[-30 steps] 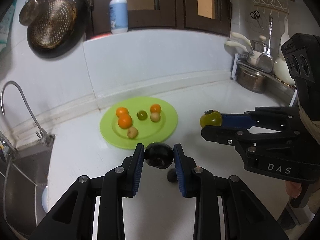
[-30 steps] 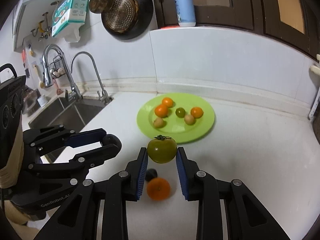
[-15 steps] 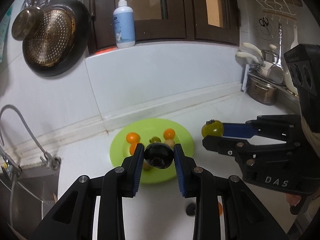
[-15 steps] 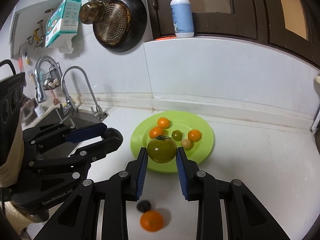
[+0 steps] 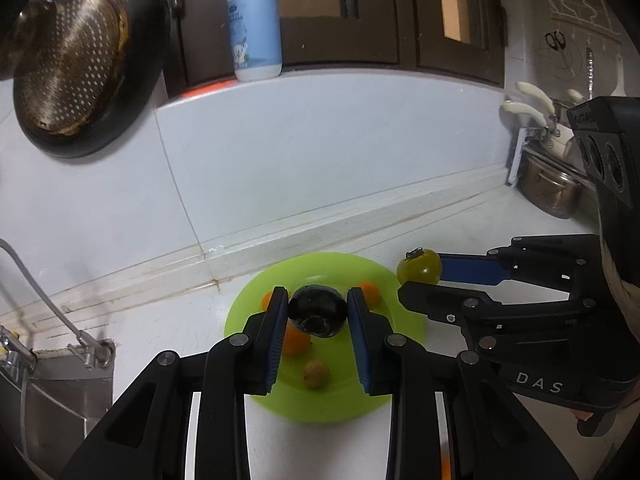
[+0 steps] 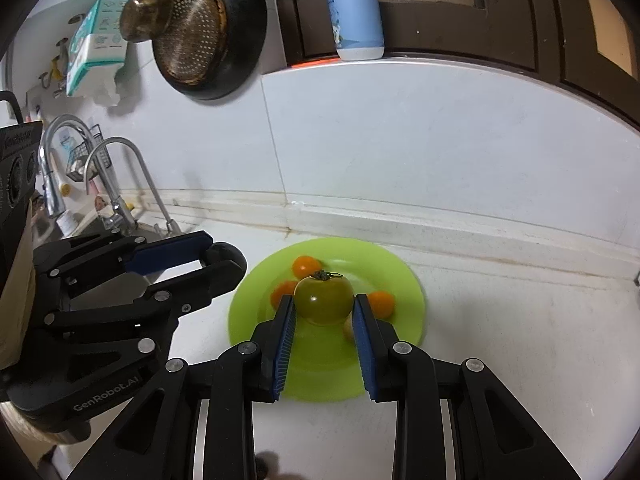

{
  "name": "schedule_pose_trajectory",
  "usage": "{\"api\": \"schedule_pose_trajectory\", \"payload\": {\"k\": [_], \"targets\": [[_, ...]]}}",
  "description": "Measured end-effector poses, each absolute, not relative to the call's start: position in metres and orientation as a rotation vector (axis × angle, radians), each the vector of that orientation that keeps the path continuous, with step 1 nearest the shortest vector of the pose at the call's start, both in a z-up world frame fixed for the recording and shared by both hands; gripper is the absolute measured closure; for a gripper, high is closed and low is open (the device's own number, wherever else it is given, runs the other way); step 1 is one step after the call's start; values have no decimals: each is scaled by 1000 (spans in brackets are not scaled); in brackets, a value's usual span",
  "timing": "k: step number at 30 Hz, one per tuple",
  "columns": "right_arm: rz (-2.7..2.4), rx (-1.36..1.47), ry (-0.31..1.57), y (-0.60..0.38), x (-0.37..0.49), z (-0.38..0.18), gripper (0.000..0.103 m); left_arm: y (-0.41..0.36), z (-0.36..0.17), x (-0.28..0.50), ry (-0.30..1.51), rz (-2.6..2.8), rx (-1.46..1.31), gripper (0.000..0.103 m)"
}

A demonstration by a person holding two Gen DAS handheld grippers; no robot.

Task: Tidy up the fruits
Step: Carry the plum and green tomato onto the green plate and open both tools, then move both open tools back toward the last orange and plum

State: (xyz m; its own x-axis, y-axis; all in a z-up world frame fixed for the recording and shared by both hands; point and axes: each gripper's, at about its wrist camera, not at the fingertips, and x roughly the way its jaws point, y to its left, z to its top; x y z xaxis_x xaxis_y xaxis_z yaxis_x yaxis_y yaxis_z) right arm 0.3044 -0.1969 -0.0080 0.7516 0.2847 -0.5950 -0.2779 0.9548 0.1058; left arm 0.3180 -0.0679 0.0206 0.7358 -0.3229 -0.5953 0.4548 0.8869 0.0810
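My left gripper [image 5: 317, 312] is shut on a dark, near-black round fruit [image 5: 317, 315] and holds it above the green plate [image 5: 404, 320]. My right gripper [image 6: 324, 306] is shut on a green tomato [image 6: 324, 300] with a stem, also held over the green plate [image 6: 408, 292]. The plate lies on the white counter and holds several small orange fruits [image 6: 305, 266] and a small tan fruit [image 5: 316, 374]. In the left wrist view the right gripper shows at right with the tomato [image 5: 420, 268]. In the right wrist view the left gripper [image 6: 224, 258] shows at left.
A sink with taps [image 6: 120, 168] lies to the left. A dark pan with a strainer [image 5: 76, 68] hangs on the wall. A lotion bottle [image 5: 254, 24] stands on the ledge. A steel pot [image 5: 548, 188] and utensils are at the right. A small dark fruit [image 6: 266, 460] lies on the counter below.
Both grippers have risen and moved forward over the plate with their fruits still held. The loose orange fruit and dark fruit on the counter have slipped nearly out of view below.
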Motion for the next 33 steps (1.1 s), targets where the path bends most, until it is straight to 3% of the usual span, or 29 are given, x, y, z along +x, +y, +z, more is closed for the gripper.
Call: {"api": "schedule_pose_trajectory", "payload": {"k": [26,28,33], "targets": [[305,41,754,-197,399,-63,72,-71,-43,405,746,-419,207,72],[304,52,763,-198,401,-65,72,-70,-43,406,745,-414,207,64],[287,69,752,-202,398,-63,66,-66,-34,397,714,-392,215,58]]}}
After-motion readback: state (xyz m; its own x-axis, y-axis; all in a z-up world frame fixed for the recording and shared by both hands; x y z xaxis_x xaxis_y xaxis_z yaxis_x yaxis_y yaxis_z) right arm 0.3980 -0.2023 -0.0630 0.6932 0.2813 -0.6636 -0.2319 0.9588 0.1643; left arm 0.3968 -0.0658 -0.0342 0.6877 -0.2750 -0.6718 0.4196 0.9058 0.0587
